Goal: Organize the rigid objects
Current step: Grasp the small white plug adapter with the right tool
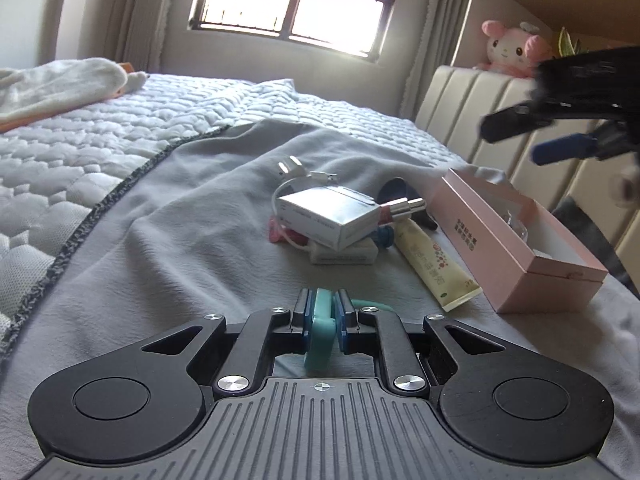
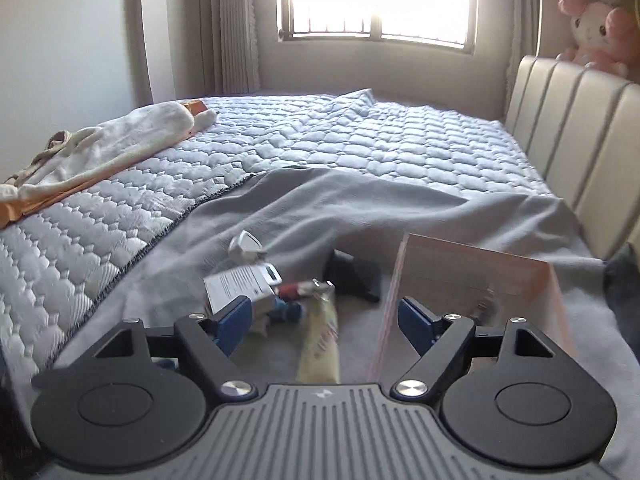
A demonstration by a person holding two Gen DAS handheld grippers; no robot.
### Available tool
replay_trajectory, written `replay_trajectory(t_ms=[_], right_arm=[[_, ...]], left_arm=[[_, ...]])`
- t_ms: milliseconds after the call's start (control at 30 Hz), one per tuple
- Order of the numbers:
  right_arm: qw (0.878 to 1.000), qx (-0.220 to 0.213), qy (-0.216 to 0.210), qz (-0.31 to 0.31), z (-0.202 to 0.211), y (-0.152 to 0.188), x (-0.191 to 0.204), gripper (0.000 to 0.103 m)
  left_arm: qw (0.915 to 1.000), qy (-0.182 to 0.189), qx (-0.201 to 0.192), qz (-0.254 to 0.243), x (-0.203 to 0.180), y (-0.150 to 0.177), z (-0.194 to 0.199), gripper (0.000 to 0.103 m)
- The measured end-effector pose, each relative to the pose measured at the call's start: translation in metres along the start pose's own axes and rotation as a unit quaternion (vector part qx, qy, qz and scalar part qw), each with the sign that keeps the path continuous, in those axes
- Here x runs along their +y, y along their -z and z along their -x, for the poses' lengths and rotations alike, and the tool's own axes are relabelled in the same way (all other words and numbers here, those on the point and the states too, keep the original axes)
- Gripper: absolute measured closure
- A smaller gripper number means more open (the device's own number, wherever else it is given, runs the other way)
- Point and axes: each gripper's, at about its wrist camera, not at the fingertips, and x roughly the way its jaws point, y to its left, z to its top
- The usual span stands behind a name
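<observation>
Presently, the left hand-held gripper [image 1: 323, 322] is low over the grey blanket [image 1: 180, 216] at the near edge of the bed, its blue pads [image 1: 307, 320] pressed together on a teal plastic piece [image 1: 320, 332]. That piece stands upright between the pads, and a curved part of it shows past the right pad.

Right hand-held gripper [image 2: 324, 322]: jaws spread wide, nothing between them. Left wrist view catches it blurred at the far right [image 1: 532, 136], raised above the pink box [image 1: 520, 240].

Pink box: open, long, lying on the blanket right of the clutter and near the padded headboard [image 1: 480, 120]. Something pale and clear lies inside; cannot tell what.

Clutter, just left of the box, in a loose pile:
- cream tube [image 1: 434, 268], lying flat, near end beside the box's near corner
- silver-white carton [image 1: 332, 216], tilted, resting on a flatter white box [image 1: 344, 254]
- white charger with cable [image 1: 296, 172], at the far side of the pile
- lipstick-like stick [image 1: 400, 206] with a metallic cap, between carton and tube
- small blue item [image 1: 384, 238], touching the tube
- pink item [image 1: 280, 234], at the left of the pile, partly hidden
- dark object [image 1: 396, 188] behind the pile, unclear

Farther left, a white garment [image 1: 60, 88] lies on the quilted mattress [image 1: 80, 152]. A pink plush toy [image 1: 512, 48] sits atop the headboard. The window [image 1: 292, 4] is bright at the far wall.
</observation>
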Motion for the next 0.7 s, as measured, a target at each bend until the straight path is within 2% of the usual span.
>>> replay_trajectory(t_ms=[100,233,333,400,467,567,700], right_arm=[[0.998,0.031,0.055,0.018,-0.073,-0.023,0.021,0.023],[0.985,0.080,0.146,0.047,-0.157,-0.026,0.029,0.043],[0.976,0.101,0.185,0.052,-0.189,-0.022,0.024,0.046],[0.978,0.115,0.170,0.039,-0.195,-0.019,0.020,0.057],[0.979,0.118,0.158,0.043,-0.188,-0.013,0.022,0.056],[0.984,0.121,0.106,0.074,-0.163,0.001,0.036,0.057],[0.984,0.135,0.049,0.102,-0.119,0.028,0.049,0.057]], left_arm=[[0.9992,0.018,0.008,0.036,0.017,0.002,-0.004,0.088],[0.9989,0.030,0.010,0.033,0.016,0.004,-0.007,0.088],[0.9966,0.048,0.016,0.065,0.029,0.002,-0.008,0.088],[0.9953,0.049,0.012,0.083,0.037,0.001,-0.005,0.087],[0.9944,0.044,0.008,0.096,0.044,0.001,-0.004,0.086],[0.9933,0.041,0.006,0.108,0.048,0.001,-0.002,0.086],[0.9926,0.040,0.006,0.114,0.049,0.001,-0.001,0.086]])
